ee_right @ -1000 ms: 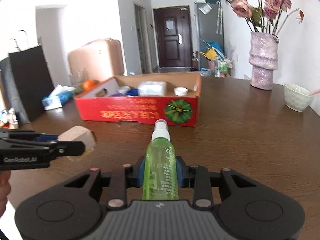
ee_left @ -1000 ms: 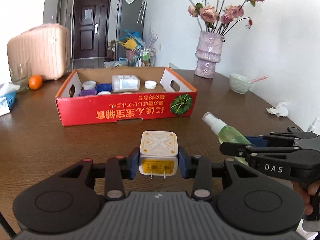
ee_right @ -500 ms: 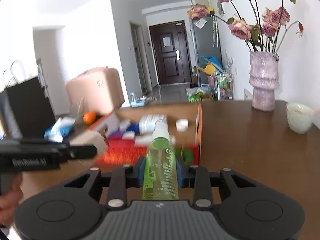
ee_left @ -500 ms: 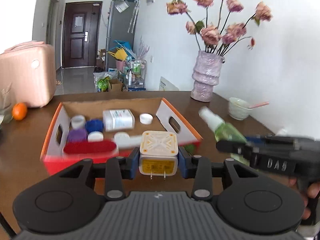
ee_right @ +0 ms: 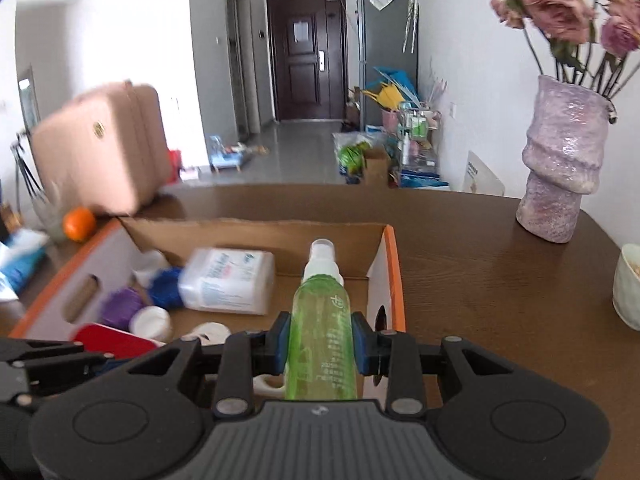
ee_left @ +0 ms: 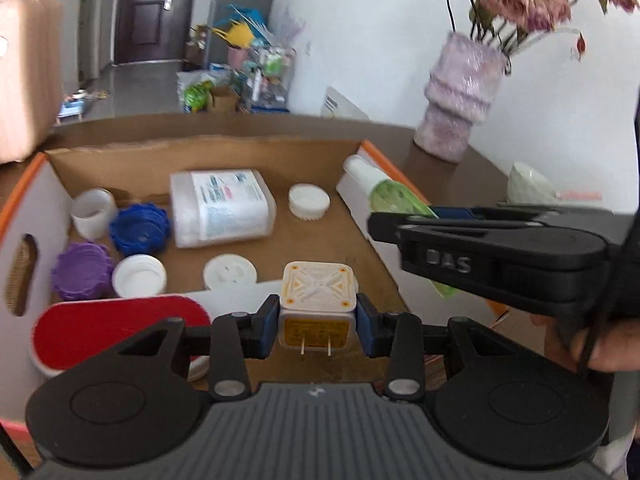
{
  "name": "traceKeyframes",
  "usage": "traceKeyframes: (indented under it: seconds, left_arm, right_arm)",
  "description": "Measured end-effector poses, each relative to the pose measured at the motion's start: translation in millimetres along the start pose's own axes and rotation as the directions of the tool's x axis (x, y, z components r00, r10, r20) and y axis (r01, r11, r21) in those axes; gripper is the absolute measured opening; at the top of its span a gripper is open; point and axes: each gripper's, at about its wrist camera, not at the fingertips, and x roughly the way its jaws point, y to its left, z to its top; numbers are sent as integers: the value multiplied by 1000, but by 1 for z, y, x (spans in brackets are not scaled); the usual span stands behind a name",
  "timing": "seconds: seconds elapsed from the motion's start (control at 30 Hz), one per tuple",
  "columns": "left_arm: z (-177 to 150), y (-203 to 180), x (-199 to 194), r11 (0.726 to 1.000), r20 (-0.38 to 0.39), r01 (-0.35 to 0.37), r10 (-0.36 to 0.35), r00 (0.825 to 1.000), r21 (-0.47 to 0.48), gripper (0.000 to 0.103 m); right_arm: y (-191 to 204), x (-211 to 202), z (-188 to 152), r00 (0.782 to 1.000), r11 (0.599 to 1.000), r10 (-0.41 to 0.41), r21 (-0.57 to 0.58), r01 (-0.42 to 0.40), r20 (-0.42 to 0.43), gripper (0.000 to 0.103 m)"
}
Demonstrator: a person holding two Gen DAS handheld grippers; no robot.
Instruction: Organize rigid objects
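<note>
Both grippers are loaded and up over the cardboard box (ee_left: 248,148). The left gripper (ee_left: 318,322) has its blue pads clamped on the sides of a white and yellow plug adapter (ee_left: 318,300), prongs pointing back at the camera, so the adapter sits dead centre between the fingers, above the box's near wall. The right gripper (ee_right: 320,344) is closed on a green spray bottle (ee_right: 322,336), gripped around the body with the white nozzle sticking out forward over the box's right end, beside the orange-edged side wall.

Inside the box: a clear plastic container (ee_left: 222,208) lying on its side, a blue cap (ee_left: 138,228), a purple cap (ee_left: 82,270), several white caps like the white cap (ee_left: 309,200) near the right wall, and something red and oval (ee_left: 116,328) at the near edge, too blurry to name. The box sits on a brown wooden table (ee_right: 500,280), with a purple vase (ee_right: 562,168) of dried roses to the right and an orange (ee_right: 79,224) to the left.
</note>
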Motion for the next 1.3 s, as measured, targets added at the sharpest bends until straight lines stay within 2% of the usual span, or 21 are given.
traceKeyframes:
  seconds: [0.13,0.2,0.33,0.47,0.57,0.6,0.67,0.73,0.77,0.83,0.87,0.9,1.0,1.1,1.2,1.3]
  left_arm:
    - [-6,3,6,999,8,36,-36,999,-1,50]
    - [-6,4,4,999,15,41,-41,999,5,50]
    - [0,7,-12,999,51,38,-39,998,10,52]
    - [7,13,-48,999,125,-30,26,992,28,57]
    - [9,23,-83,993,186,-115,107,977,29,64]
    - [8,27,-97,987,210,-156,147,966,26,66]
    - [4,33,-121,975,259,-222,208,943,26,80]
    - [-3,39,-148,956,323,-294,277,905,5,89]
    - [-6,41,-160,946,358,-324,305,883,-7,97]
    - [-17,42,-184,919,436,-394,367,822,-30,103]
    - [-22,41,-192,906,463,-422,390,796,-38,103]
    - [-26,40,-198,899,477,-436,399,783,-37,103]
    - [-45,36,-215,886,499,-462,416,760,-35,103]
    - [-64,29,-228,889,515,-456,411,753,-43,103]
    - [-77,19,-239,892,537,-451,393,746,-27,103]
    - [-90,9,-251,901,549,-434,370,749,-15,103]
  right_arm:
    - [10,17,-11,998,996,-64,-62,62,-19,31]
    - [11,18,-14,997,993,-82,-83,81,-7,27]
    - [12,8,-11,996,991,-89,-97,91,22,27]
    - [8,-14,-1,996,993,-68,-88,72,52,27]
    - [3,-36,4,997,996,-45,-79,51,70,29]
    - [1,-44,3,997,996,-38,-77,43,71,30]
    - [-3,-60,0,997,997,-23,-73,29,74,30]
    - [-9,-77,-4,997,998,-10,-59,15,78,32]
    - [-11,-86,-7,997,999,4,-53,0,82,38]
    - [-12,-103,-14,995,998,35,-58,-29,95,57]
    - [-12,-113,-19,993,997,44,-63,-38,110,73]
    - [-11,-123,-25,989,997,51,-65,-42,141,85]
    - [-5,-156,-49,962,997,51,-67,-34,270,92]
    - [0,-178,-72,941,999,43,-45,-29,336,96]
    - [6,-193,-89,928,998,64,-31,-57,368,99]
    - [12,-206,-96,924,998,68,-32,-60,376,99]
